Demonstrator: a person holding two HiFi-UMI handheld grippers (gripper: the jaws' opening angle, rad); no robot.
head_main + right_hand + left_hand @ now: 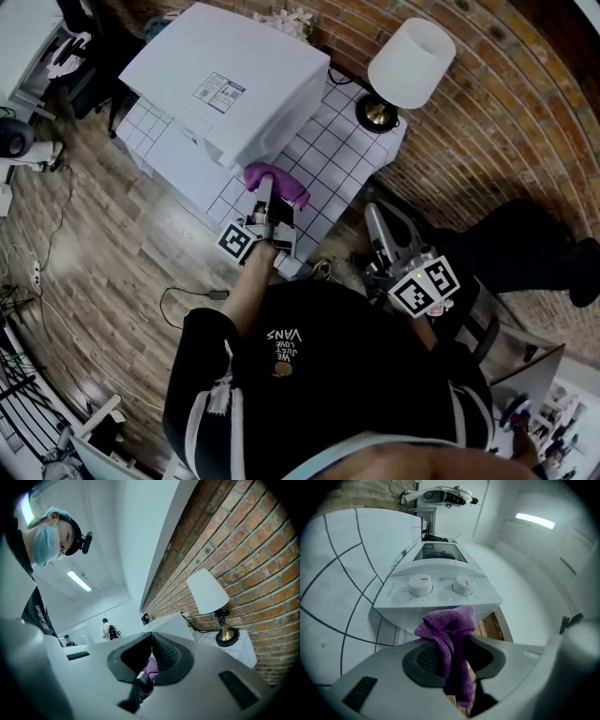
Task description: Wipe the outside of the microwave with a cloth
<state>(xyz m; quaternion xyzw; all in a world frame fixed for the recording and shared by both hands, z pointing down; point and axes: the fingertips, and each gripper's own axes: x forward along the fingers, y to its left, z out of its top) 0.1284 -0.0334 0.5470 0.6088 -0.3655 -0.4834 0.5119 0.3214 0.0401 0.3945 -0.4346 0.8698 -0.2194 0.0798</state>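
Now the left hand-held gripper is clamped on the purple cloth, whose bunched end sits at the white microwave just below its two dials, over the bench near its front edge. The right hand-held gripper is held off the bench beside the person's body, jaws pressed together on nothing

Our black short-sleeved T-shirt with small white lettering, white sleeve stripes, our left gripper and right gripper pale grey plastic, black ribbed pads, black-and-white marker cubes.
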